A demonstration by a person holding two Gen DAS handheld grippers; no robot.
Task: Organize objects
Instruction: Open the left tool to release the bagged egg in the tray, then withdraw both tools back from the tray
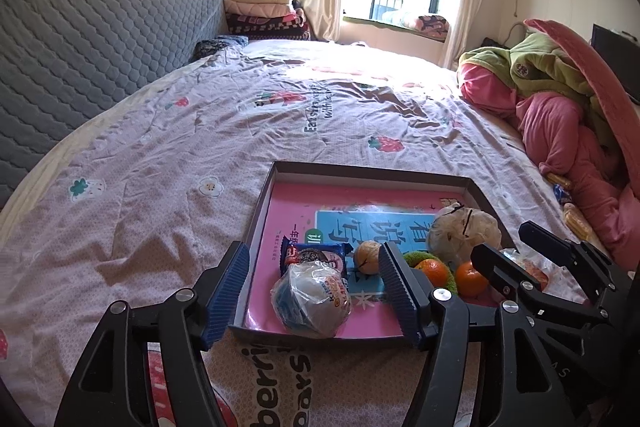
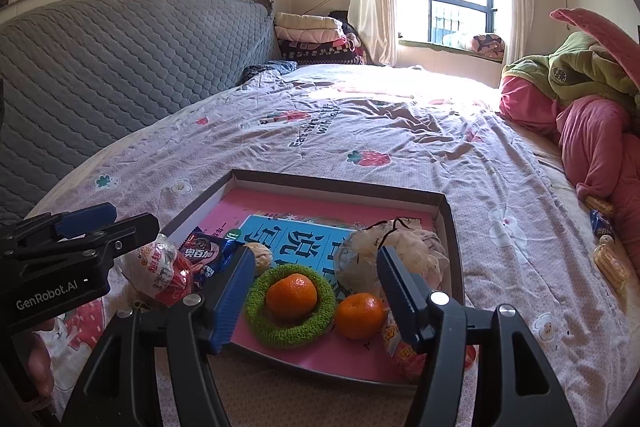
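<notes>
A shallow dark tray lined with a pink book lies on the bed. My left gripper is open above a wrapped bun at the tray's near edge, and the pads stand clear of it. Behind the bun are a blue biscuit packet and a walnut. My right gripper is open over a tangerine sitting in a green ring. A second tangerine lies beside the ring, with a white bagged item behind it. A red-wrapped snack lies at the tray's near right corner.
A heap of pink and green bedding fills the bed's right side, with small snack packets at its foot. A grey quilted headboard runs along the left. Folded blankets are stacked at the far end by the window.
</notes>
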